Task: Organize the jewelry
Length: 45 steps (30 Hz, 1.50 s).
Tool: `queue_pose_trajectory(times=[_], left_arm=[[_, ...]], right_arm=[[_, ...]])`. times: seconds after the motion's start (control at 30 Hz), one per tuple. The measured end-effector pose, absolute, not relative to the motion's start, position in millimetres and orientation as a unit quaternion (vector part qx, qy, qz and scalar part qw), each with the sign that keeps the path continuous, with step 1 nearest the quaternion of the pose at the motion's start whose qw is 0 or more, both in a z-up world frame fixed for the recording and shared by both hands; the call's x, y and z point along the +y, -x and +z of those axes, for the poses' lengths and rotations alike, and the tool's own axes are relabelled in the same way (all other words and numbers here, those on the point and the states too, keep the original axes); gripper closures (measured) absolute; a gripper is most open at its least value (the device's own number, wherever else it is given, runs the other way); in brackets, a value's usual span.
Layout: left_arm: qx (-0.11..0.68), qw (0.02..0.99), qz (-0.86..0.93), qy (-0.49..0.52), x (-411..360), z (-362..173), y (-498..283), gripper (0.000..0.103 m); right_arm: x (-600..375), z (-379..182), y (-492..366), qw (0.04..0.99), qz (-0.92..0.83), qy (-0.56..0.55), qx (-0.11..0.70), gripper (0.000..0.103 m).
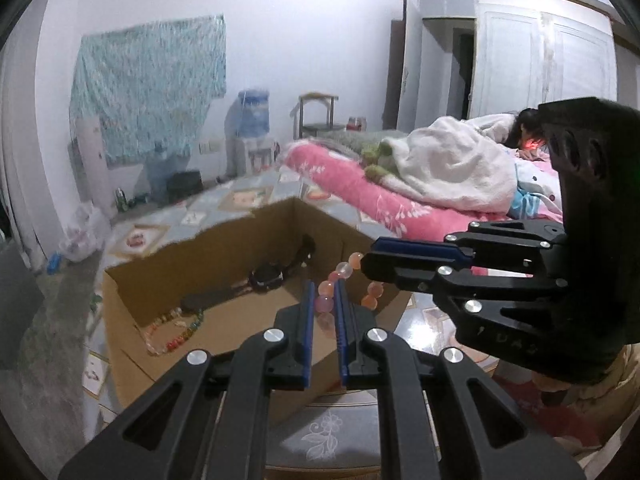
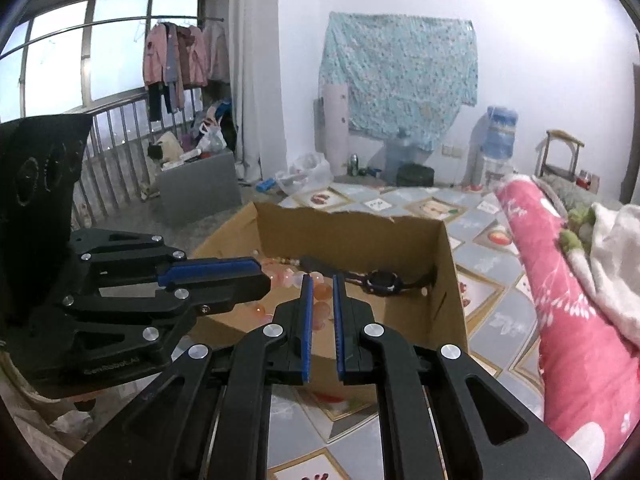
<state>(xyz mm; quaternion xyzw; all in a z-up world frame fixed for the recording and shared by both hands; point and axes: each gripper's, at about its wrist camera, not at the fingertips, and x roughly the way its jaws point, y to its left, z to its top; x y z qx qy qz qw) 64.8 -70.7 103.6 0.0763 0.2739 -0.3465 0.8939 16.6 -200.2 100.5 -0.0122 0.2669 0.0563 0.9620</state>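
A: Where does the pink bead bracelet [image 1: 347, 276] sit relative to the cardboard box [image 1: 224, 256]?

B: It hangs above the box's open top, near the corner closest to the pink bedding [image 1: 360, 184]. The left gripper [image 1: 325, 312] has its blue-lined fingers [image 1: 308, 312] closed in on one stretch of beads, a pink bead pinched between them.

A: And the right gripper [image 1: 372, 264]?

B: In the left wrist view it reaches in from the bedding side of the box, and its tip meets the bracelet's upper beads. From that angle the jaws look close together, though whether they truly clamp the beads cannot be told. In the right wrist view the right gripper [image 2: 321, 304] shows a narrow gap between its fingers, with pale pink beads [image 2: 320, 292] seen in that gap, over the box [image 2: 352, 236].

A: Does the left gripper [image 2: 264, 276] show there too?

B: Yes, it comes in from the side of the box away from the bedding, its tip against the same beads.

A: What lies inside the box?

B: A dark wristwatch [image 1: 268, 276] rests on the box floor by the far wall; in the right wrist view the watch [image 2: 382, 280] lies stretched out toward the bedding-side wall. A multicoloured bead bracelet [image 1: 176, 330] lies on the floor of the box at the end away from the bedding. The box itself stands on a patterned tile floor [image 2: 488, 264].
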Motion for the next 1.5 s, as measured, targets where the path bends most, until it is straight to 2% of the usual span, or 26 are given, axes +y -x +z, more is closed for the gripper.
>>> queue_pose_trajectory(times=[0.3, 0.37, 0.47, 0.7, 0.8, 0.93, 1.03, 1.1, 1.17, 1.37, 1.5], left_arm=[[0.351, 0.866, -0.352, -0.062, -91.4, 65.7, -118.7, 0.093], [0.359, 0.864, -0.348, -0.053, -88.5, 61.9, -125.9, 0.081], [0.358, 0.869, -0.34, -0.037, -76.3, 60.0, -131.2, 0.072], [0.352, 0.88, -0.319, 0.0, -40.4, 64.0, -129.9, 0.06], [0.339, 0.888, -0.309, 0.006, -27.2, 68.4, -122.6, 0.055], [0.328, 0.895, -0.3, 0.012, -13.5, 72.9, -114.6, 0.049], [0.32, 0.9, -0.296, 0.021, -2.7, 77.1, -107.3, 0.046], [0.312, 0.905, -0.288, 0.024, 4.2, 80.7, -101.2, 0.041], [0.303, 0.911, -0.278, 0.035, 16.1, 83.5, -94.8, 0.029], [0.311, 0.916, -0.243, 0.075, 53.4, 80.5, -82.9, 0.016], [0.336, 0.911, -0.213, 0.108, 75.3, 64.4, -84.0, 0.013]], right_arm=[[-225.4, 78.7, -57.7, 0.946, 0.034, 0.011, 0.324, 0.096], [-232.2, 76.6, -67.8, 0.941, 0.03, 0.015, 0.337, 0.096], [-238.9, 72.7, -85.5, 0.931, 0.027, 0.032, 0.362, 0.096], [-238.8, 66.1, -122.1, 0.911, 0.022, 0.069, 0.406, 0.095], [-239.5, 69.3, -124.3, 0.914, -0.002, 0.077, 0.399, 0.084], [-244.7, 79.3, -109.6, 0.921, -0.029, 0.065, 0.383, 0.081], [-251.2, 90.4, -88.8, 0.93, -0.05, 0.048, 0.361, 0.075], [-258.3, 98.2, -73.6, 0.936, -0.063, 0.028, 0.345, 0.062], [-268.5, 102.1, -61.4, 0.939, -0.076, -0.001, 0.336, 0.055], [-297.4, 89.2, -27.2, 0.931, -0.073, -0.12, 0.336, 0.049], [-312.6, 65.9, -32.1, 0.914, -0.045, -0.185, 0.358, 0.048]])
